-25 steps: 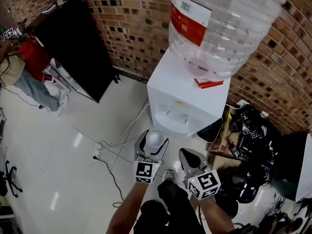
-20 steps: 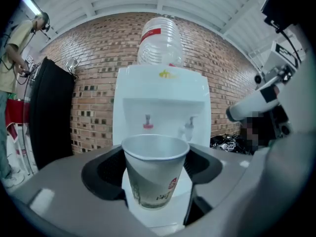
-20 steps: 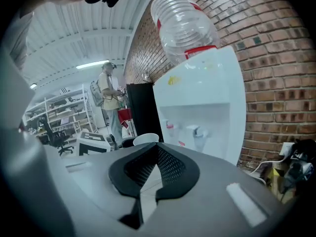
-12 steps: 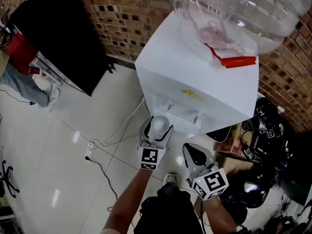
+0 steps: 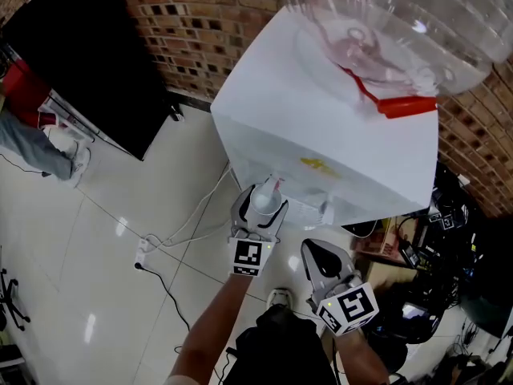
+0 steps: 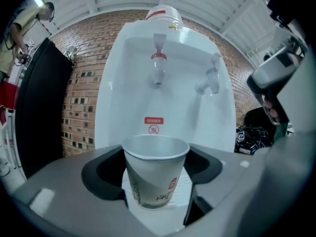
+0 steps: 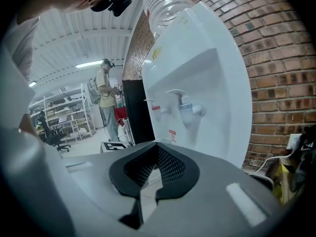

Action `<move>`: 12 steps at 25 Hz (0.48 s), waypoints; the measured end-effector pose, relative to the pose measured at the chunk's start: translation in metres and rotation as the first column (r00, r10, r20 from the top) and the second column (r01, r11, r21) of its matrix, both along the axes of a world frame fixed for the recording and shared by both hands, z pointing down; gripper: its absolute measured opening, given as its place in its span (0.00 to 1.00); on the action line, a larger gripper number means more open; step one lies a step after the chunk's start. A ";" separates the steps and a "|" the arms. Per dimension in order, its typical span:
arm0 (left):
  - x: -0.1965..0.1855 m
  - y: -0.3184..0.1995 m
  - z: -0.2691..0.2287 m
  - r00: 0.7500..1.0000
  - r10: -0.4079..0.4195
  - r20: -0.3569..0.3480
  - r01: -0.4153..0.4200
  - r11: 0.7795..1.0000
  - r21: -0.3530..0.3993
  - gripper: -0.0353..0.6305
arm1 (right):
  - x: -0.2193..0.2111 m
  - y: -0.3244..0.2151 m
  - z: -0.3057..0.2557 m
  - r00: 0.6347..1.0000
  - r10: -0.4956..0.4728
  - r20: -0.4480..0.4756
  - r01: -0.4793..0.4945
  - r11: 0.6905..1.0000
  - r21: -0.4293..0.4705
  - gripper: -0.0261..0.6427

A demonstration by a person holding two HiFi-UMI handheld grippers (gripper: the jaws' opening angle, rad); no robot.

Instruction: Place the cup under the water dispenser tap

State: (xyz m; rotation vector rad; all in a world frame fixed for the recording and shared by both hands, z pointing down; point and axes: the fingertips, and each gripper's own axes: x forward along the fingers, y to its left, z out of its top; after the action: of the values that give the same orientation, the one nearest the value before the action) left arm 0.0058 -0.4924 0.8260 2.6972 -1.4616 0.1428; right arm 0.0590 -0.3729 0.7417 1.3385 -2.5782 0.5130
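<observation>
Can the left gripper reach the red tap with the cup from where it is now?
Probably yes. The left gripper holds the cup upright, facing the red tap, and nothing stands between them.

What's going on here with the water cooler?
A person holds a tool in each hand, facing a white water dispenser with a big bottle on top. The left tool grips an upright paper cup, holding it in front of the dispenser, below its red tap and not yet set down. The right tool is shut and empty, beside it.
</observation>
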 end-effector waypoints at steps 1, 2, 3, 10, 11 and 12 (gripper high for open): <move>0.002 -0.002 -0.001 1.000 0.003 -0.001 -0.003 1.000 0.005 0.59 | 0.001 0.000 0.000 1.000 0.003 0.001 -0.003 1.000 -0.002 0.04; 0.003 -0.003 -0.002 1.000 0.005 -0.002 -0.005 1.000 0.009 0.59 | 0.002 0.000 -0.001 1.000 0.004 0.003 -0.004 1.000 -0.003 0.04; 0.004 -0.004 -0.001 1.000 0.006 -0.002 -0.006 1.000 0.010 0.59 | 0.003 0.001 -0.001 1.000 0.006 0.007 -0.006 1.000 -0.005 0.04; 0.004 -0.006 0.011 1.000 0.013 0.010 -0.013 1.000 0.011 0.59 | 0.006 0.006 -0.002 1.000 0.003 0.017 -0.003 1.000 -0.014 0.04; 0.005 -0.006 0.011 1.000 0.018 0.007 -0.018 1.000 0.016 0.59 | 0.006 0.006 -0.002 1.000 0.002 0.018 -0.002 1.000 -0.015 0.04; 0.005 -0.006 0.011 1.000 0.025 0.003 -0.025 0.999 0.021 0.59 | 0.006 0.006 -0.002 1.000 0.001 0.018 -0.001 1.000 -0.016 0.04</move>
State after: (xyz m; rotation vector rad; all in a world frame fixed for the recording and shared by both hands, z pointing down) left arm 0.0112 -0.4985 0.8371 2.7335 -1.4393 0.1338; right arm 0.0646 -0.3665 0.7396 1.3360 -2.5823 0.5468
